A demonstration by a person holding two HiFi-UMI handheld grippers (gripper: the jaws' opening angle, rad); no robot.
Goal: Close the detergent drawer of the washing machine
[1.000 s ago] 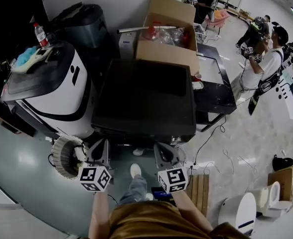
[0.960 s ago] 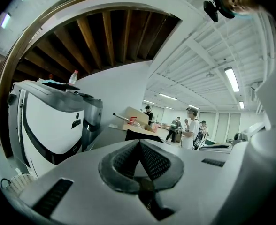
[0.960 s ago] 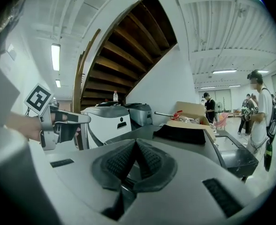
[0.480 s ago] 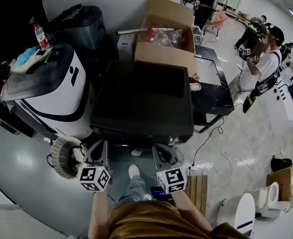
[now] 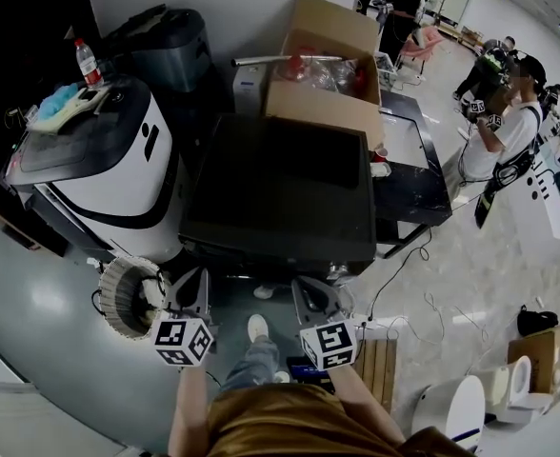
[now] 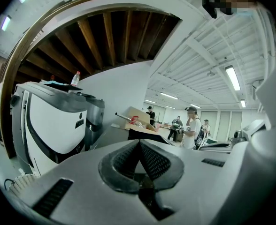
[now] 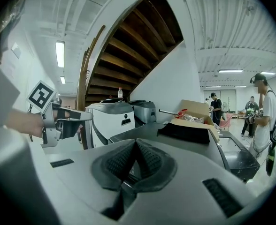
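The left gripper [image 5: 193,284] and the right gripper [image 5: 314,293] are held side by side. Each has its jaws pressed together with nothing between them. Just ahead of both stands the washing machine [image 5: 278,184], boxy, with a flat dark top. Its front lies under the top's near edge, so the detergent drawer cannot be made out. Just left of the left gripper is a round ribbed basket [image 5: 123,298]. Further left and ahead is a white machine [image 5: 99,174] with a dark lid. Beyond the washing machine is an open cardboard box [image 5: 323,74].

Left tool [image 6: 139,145] jaws together, nothing between; white appliance [image 6: 51,125] at left.
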